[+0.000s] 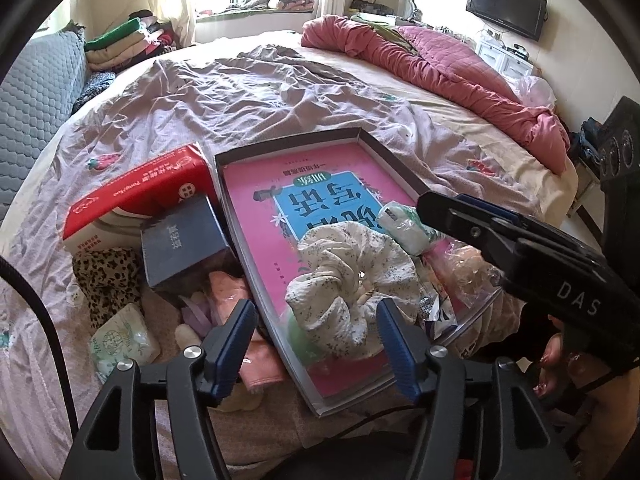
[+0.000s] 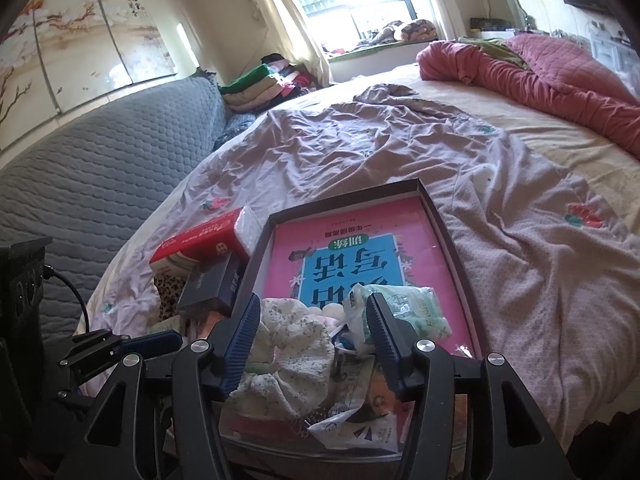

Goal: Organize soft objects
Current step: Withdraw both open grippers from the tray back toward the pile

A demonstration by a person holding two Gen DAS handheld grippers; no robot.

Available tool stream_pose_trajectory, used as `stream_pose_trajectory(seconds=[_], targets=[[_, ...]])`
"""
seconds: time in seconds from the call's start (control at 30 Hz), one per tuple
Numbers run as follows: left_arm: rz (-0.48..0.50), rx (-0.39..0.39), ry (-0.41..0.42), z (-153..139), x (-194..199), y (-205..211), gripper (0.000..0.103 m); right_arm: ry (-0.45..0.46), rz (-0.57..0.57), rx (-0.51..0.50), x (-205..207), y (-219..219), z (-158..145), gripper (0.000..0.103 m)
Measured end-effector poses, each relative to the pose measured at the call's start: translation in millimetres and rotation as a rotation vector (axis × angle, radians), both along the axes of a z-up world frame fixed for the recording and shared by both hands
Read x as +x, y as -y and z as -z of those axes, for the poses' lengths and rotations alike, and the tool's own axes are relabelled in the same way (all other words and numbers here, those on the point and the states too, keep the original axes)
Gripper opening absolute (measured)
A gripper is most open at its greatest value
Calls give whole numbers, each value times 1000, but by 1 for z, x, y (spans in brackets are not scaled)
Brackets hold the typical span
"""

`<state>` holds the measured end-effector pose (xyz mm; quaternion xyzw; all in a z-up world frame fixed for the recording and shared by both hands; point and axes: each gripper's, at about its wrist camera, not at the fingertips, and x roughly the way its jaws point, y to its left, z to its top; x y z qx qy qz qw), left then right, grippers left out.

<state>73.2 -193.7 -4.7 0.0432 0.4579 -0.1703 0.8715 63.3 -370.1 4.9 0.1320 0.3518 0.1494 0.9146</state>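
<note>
A brown tray with a pink book in it lies on the bed. In it rest a white floral scrunchie and a green-and-white tissue pack. My left gripper is open just over the scrunchie's near side; its left pad is clear of the cloth. My right gripper is open above the scrunchie, and the tissue pack lies just outside its right finger. Crinkled plastic wrappers lie under it. One of its fingers shows in the left wrist view beside the pack.
Left of the tray are a red tissue box, a dark blue box, a leopard cloth, another tissue pack and pink cloth. A rumpled sheet covers the bed, a pink quilt lies at its far side, and a grey quilted sofa stands left.
</note>
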Motion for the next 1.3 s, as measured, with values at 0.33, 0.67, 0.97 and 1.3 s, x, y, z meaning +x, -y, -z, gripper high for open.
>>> stream_pose_trajectory(seconds=[0.33, 0.67, 0.97, 1.3], targets=[[-28, -7, 35, -15, -9, -14, 67, 45, 20, -28, -12, -2, -22, 61], [-61, 2, 66, -33, -18, -34, 67, 74, 14, -75, -25, -12, -46, 62], [-132, -13, 89, -56, -21, -77, 67, 98, -8, -104, -37, -24, -66, 63], [-260, -20, 103, -72, -22, -143, 67, 112, -97, -129, -45, -67, -82, 63]])
